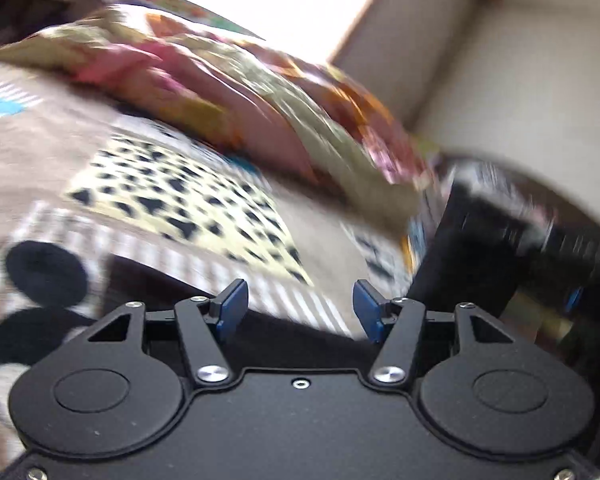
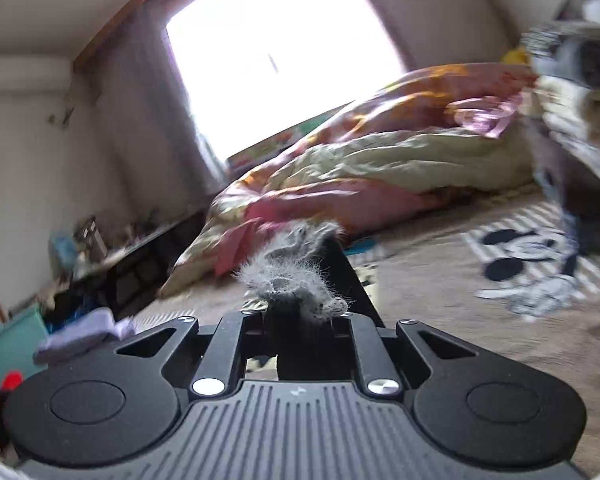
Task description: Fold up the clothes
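A dark black garment with a fuzzy grey trim (image 2: 296, 280) is pinched in the right gripper (image 2: 300, 316), whose jaws are closed on it; the fluffy grey edge bunches up just above the fingers and a dark fold runs away from them toward the bed. The rest of the garment's shape cannot be made out. In the left wrist view a dark cloth edge (image 1: 284, 328) lies just beneath the left gripper (image 1: 300, 304), whose blue-padded fingertips (image 1: 234, 304) stand wide apart with nothing between them. That gripper is tilted, so the bed slants across the view, and the picture is motion-blurred. The beige bed sheet printed with cartoon mice and stripes (image 2: 440, 280) spreads under both grippers, with a cream panel of black spots (image 1: 180, 196) ahead of the left one. A crumpled pink, orange and cream quilt (image 2: 380, 152) is heaped at the far side of the bed below a bright window (image 2: 276, 52).
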A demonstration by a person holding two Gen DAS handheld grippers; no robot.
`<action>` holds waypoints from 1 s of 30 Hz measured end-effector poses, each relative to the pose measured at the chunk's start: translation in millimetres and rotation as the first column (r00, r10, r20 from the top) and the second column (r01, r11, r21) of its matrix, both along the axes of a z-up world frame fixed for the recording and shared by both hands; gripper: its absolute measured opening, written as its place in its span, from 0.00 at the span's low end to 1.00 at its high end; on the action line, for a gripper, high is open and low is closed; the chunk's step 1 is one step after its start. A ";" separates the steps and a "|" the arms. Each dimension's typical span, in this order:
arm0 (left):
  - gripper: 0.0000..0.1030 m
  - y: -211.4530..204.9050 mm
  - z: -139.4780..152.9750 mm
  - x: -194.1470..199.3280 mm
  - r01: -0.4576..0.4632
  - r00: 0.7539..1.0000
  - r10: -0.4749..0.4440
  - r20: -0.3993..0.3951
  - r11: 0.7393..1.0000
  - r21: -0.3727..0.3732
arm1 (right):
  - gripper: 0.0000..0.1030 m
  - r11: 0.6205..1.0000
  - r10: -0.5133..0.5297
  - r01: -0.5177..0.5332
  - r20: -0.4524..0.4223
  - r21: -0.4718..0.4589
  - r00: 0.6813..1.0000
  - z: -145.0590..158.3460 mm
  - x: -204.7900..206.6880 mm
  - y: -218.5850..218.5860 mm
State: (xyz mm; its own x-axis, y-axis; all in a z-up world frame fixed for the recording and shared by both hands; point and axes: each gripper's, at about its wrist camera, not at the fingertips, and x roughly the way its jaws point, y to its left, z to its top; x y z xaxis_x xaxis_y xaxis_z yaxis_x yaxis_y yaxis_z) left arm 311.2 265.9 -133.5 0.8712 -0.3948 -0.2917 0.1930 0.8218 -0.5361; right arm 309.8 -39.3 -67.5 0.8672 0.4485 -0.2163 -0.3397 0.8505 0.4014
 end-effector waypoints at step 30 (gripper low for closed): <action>0.56 96.4 -10.0 -12.1 -0.192 0.981 0.184 -0.067 0.970 -0.151 | 0.51 0.866 0.324 -0.297 -0.001 -0.402 0.946 -60.8 -44.7 188.2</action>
State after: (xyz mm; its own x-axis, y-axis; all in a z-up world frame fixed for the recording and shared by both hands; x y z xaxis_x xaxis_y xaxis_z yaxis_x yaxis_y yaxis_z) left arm 299.1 362.3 -143.5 0.9194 -0.2696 -0.2864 0.0114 0.7462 -0.6657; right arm 265.1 148.9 -128.3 0.7153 0.5870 -0.3793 -0.6258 0.7796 0.0263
